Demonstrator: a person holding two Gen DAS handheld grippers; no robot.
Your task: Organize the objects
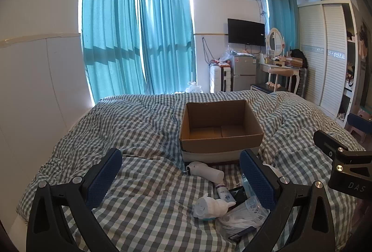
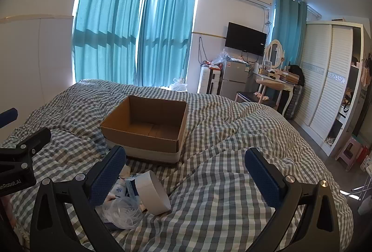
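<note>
— Covering nearly everything: bed (image 1: pixel 144 205) under a grey-and-white checked duvet, rumpled, running back toward teal curtains (image 1: pixel 111 42).

— And on it?

— Sitting mid-bed, upright: open cardboard box (image 1: pixel 220 133), brown, flaps gone or folded, nothing visible inside. Next down in size, lying just in front of the box: a small heap of loose things.

— Namely?

— Leaning on edge at the heap's right side: wide white tape roll (image 2: pixel 153 193). Beside it, crumpled clear plastic bag (image 2: pixel 123 210) with white bits inside. Then a white bottle (image 1: pixel 207 170) on its side, nearest the box; a small white figurine (image 1: pixel 209 205), tipped over; a white tube (image 1: pixel 224 192) with blue print between them. Contents of the dark packet underneath — cannot tell.

— Grippers?

— Both above the duvet, tilted downward, side by side. Left gripper (image 1: pixel 181 182): jaws spread wide, blue pads apart, nothing between them being pressed, heap just beyond. Right gripper (image 2: pixel 188 180): likewise gaping, empty, heap beside its left finger.
</note>
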